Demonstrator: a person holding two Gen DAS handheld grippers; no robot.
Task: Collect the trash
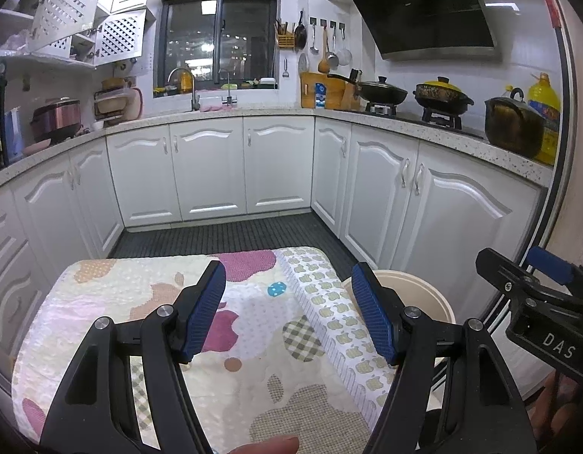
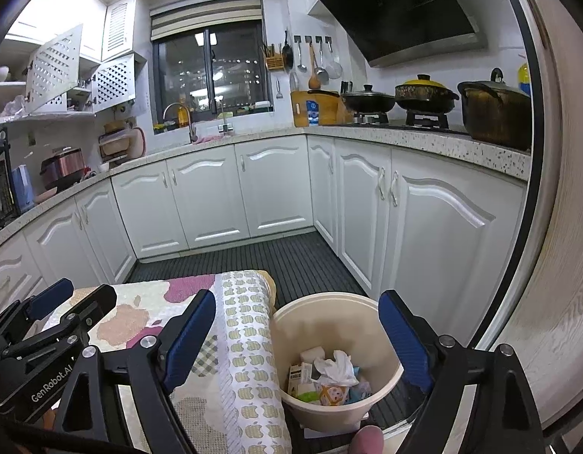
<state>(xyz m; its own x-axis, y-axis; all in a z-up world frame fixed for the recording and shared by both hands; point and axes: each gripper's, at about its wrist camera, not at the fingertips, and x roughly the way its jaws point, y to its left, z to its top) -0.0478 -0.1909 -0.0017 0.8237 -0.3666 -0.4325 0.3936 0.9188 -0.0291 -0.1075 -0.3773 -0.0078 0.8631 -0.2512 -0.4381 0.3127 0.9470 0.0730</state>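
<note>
Patterned cloth (image 1: 253,302) on table, white cabinets (image 1: 212,170), black pots (image 2: 424,98) on stove

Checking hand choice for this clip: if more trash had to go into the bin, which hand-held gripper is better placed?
Right. The right hand-held gripper hangs open over the bin; the left hand-held gripper faces the cloth-covered table.
</note>
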